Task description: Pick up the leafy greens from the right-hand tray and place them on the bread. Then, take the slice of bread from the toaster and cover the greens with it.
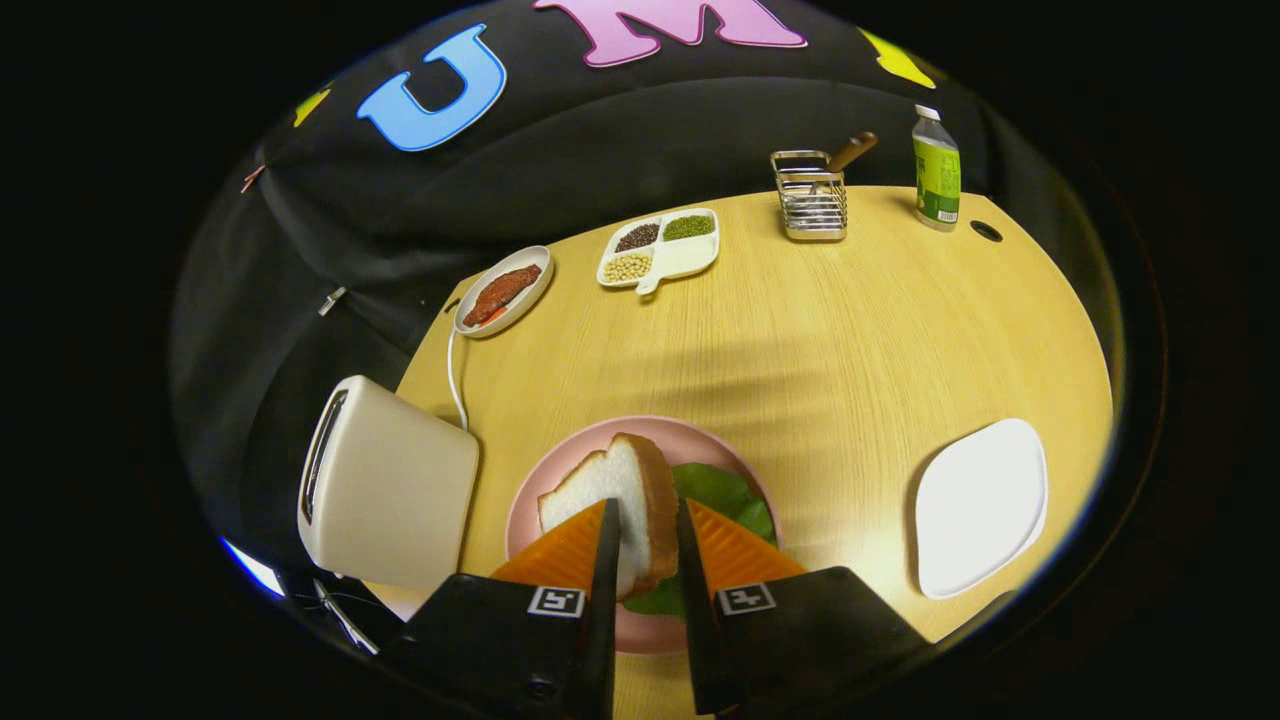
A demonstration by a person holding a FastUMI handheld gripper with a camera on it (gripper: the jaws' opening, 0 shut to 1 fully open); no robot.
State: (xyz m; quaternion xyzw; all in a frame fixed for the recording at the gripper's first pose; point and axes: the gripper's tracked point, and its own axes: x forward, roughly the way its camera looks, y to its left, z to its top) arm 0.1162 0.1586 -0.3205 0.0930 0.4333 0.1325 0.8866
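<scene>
Bread [620,500] clamped on edge in gripper [645,545], lower centre of frame
Held over greens [725,495] on pink plate [590,445], ready to cover them

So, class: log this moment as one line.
tool: shut on bread slice | slice: tilted above greens on pink plate | white tray: bare | toaster: beside plate

- Table [820,330]: pale wood grain, showing matt.
- Rack [810,195]: shiny metal wire.
- Toaster [395,490]: smooth, satin casing.
- Bread [615,490]: porous crumb, sitting between ribbed fingers [560,550].
- Bottle [936,170]: clear plastic.
</scene>
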